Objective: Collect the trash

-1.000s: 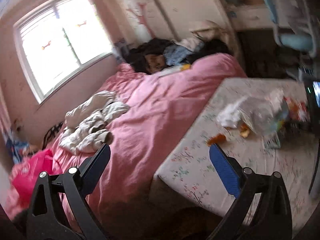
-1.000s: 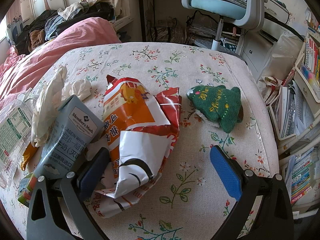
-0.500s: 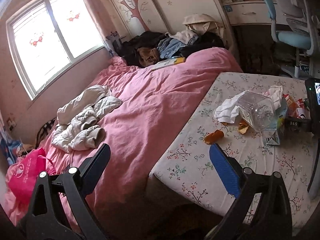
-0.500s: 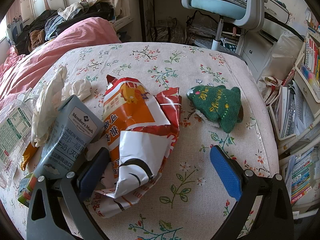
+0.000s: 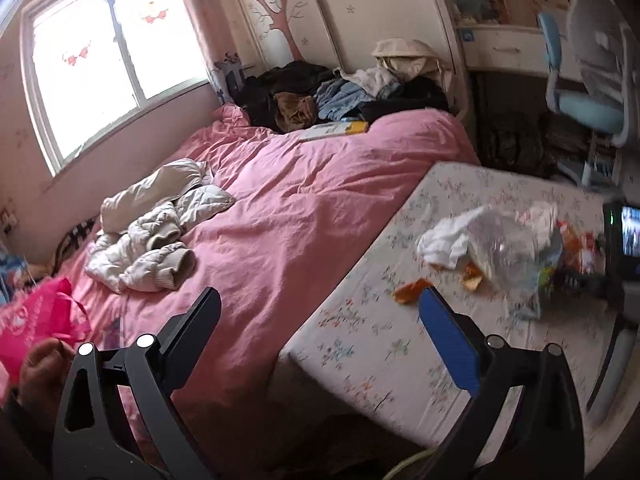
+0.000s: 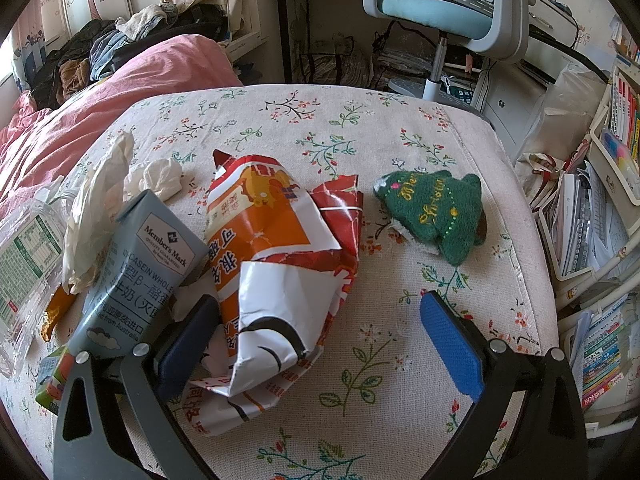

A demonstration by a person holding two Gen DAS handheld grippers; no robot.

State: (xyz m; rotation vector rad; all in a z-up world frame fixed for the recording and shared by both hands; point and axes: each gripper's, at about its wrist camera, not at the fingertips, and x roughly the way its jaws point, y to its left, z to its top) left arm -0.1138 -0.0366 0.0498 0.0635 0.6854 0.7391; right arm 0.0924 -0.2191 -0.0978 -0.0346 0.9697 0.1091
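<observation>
A crumpled orange-and-white snack bag point(image 6: 280, 272) lies on the floral mattress point(image 6: 400, 400), its near end between the wide-apart fingers of my open right gripper point(image 6: 316, 320). Left of it lean a grey-blue milk carton point(image 6: 140, 272), white tissues point(image 6: 100, 200) and a clear plastic container point(image 6: 24, 264). In the left wrist view the same pile shows at the right: tissue point(image 5: 444, 244), clear plastic container point(image 5: 508, 252), orange scraps point(image 5: 408, 290). My left gripper point(image 5: 320, 316) hangs open and empty over the bed's edge, short of the pile.
A green knitted tree toy point(image 6: 436, 216) lies right of the bag. A pink duvet point(image 5: 300, 208) carries a white jacket point(image 5: 152, 224) and piled clothes point(image 5: 340, 96). A pink bag point(image 5: 36, 320) sits lower left. An office chair point(image 6: 448, 12) and bookshelves point(image 6: 600, 240) stand beyond the mattress.
The left wrist view has swung and shifted slightly, blurring the trash pile; its fingers stay open. The right gripper and the snack bag have not moved.
</observation>
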